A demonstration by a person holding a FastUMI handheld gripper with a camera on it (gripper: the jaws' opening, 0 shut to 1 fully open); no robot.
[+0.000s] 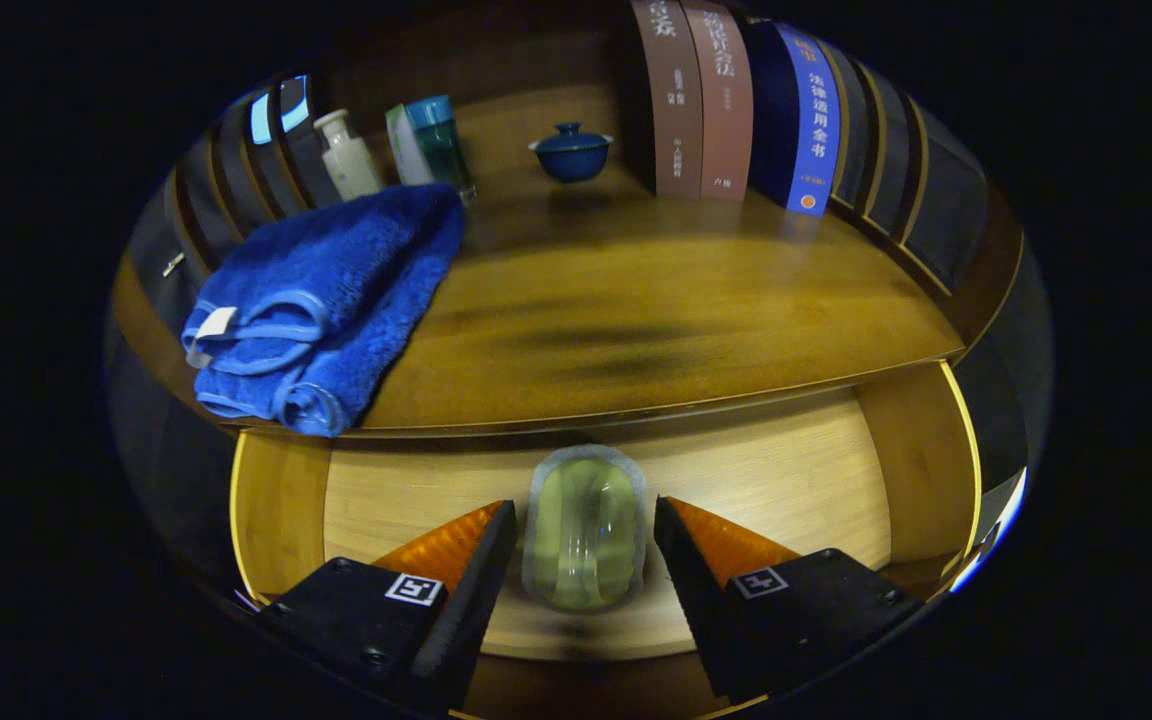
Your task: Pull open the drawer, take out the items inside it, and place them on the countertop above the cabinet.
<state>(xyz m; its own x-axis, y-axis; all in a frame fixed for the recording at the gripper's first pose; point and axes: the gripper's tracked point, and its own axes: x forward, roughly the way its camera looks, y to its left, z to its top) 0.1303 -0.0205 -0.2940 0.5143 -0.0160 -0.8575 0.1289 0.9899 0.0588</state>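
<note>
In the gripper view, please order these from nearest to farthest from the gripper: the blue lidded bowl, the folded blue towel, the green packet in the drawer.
1. Green translucent packet, in the open drawer, between the open gripper's fingers.
2. Folded blue terry towel, on the countertop's near left edge.
3. Small blue lidded ceramic bowl, at the countertop's back, beside the books.

One towel (321,300), two bottles (351,155), one lidded bowl (571,152), three books (726,100), one green packet (586,530).

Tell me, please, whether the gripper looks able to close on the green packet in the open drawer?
Probably yes: the green packet lies between the open gripper's fingers, with nothing in the way.
</note>
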